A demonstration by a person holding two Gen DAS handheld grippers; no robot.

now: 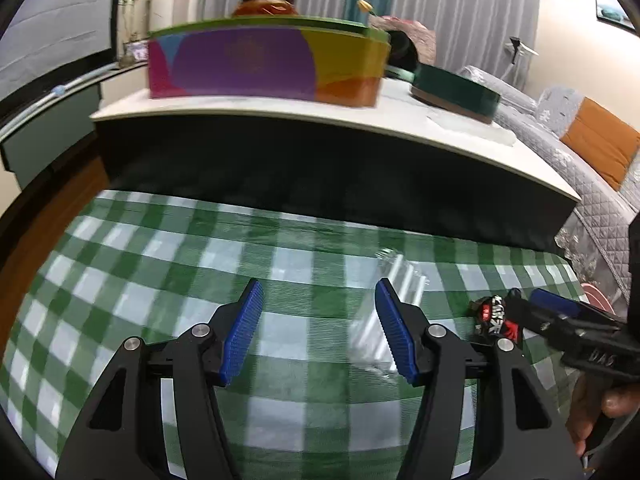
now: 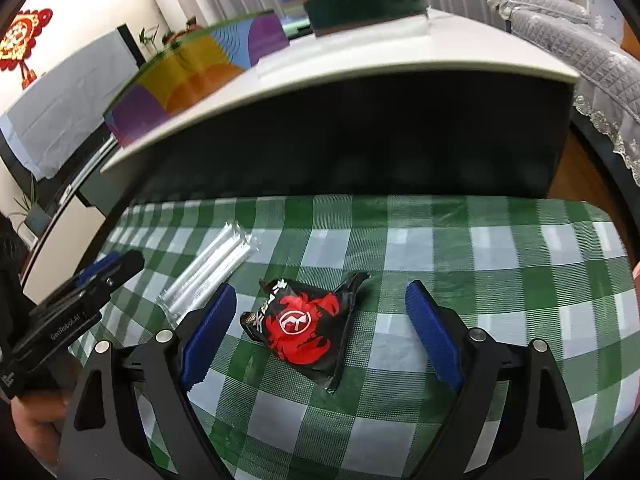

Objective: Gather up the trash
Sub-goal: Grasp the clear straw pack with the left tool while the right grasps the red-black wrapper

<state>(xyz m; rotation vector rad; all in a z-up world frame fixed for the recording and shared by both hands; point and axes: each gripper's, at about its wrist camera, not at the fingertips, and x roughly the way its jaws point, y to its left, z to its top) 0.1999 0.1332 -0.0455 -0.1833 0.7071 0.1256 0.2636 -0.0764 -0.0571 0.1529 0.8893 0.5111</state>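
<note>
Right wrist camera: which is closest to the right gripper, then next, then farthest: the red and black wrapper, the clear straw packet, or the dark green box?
From the right gripper:
1. Red and black wrapper, between its open fingers.
2. Clear straw packet, left on the checkered cloth.
3. Dark green box, up on the white tabletop.

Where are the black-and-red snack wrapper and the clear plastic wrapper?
black-and-red snack wrapper [image 2: 298, 322], right wrist view, on its red emblem.
clear plastic wrapper [image 2: 216, 268], right wrist view, on its middle.

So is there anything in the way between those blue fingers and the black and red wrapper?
Nothing visible. The black and red wrapper lies flat on the checked cloth, in the open gap ahead of the right gripper. The clear plastic packet lies off to one side.
</note>
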